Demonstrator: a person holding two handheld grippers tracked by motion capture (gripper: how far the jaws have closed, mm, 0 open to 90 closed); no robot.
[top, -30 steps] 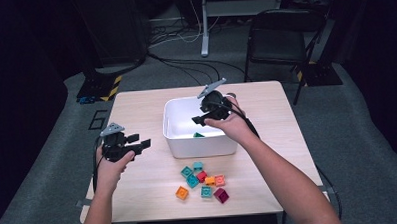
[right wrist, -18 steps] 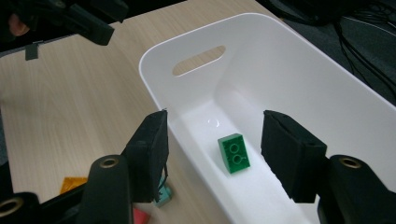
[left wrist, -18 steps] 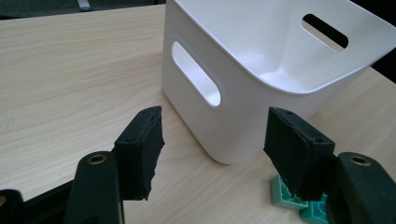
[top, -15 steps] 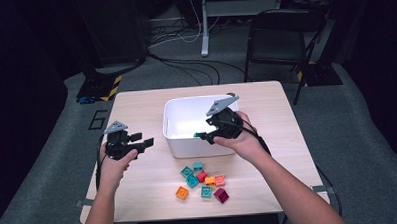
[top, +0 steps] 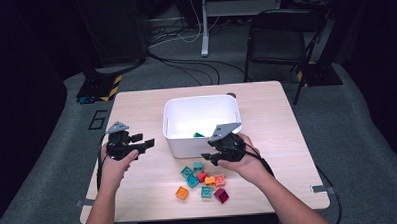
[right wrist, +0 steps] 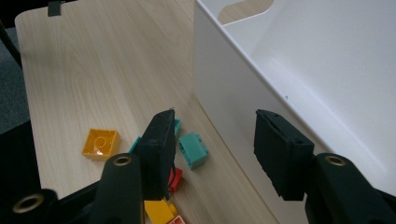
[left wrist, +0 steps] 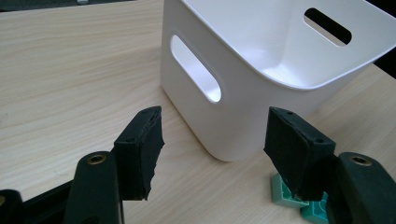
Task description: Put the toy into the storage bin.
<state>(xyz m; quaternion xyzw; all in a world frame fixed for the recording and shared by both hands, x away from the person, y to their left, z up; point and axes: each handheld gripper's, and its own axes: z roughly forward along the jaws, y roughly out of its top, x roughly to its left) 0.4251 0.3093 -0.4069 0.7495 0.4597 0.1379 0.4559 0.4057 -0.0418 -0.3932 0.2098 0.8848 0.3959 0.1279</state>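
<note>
Dark floor, cables and a folding chair (top: 279, 39) surround the pale wooden table (top: 281, 114), and everything on it is arranged around the white bin (top: 202, 123) near its middle. Just in front of the bin, on the person's side, lies a loose cluster of small building bricks (top: 201, 181): teal, red, orange and a dark magenta one, close together and within easy reach. One green brick (top: 198, 135) already sits inside the bin against its near wall, so the work looks like moving bricks from the table into the bin, with most of it yet to do.

The right gripper (top: 211, 155) hovers at the bin's near right corner, directly above the cluster, its jaws spread apart and holding nothing. In the right gripper view a teal brick (right wrist: 192, 149) lies just beside the bin's wall, between and below the jaws, with an orange brick (right wrist: 100, 143) farther out from the bin. I'd judge the hand is lining up for its next pick there.

The left gripper (top: 146, 143) waits to the left of the bin, jaws also apart and empty, pointed at the bin's side handle slot (left wrist: 195, 67), seemingly ready to steady it.
</note>
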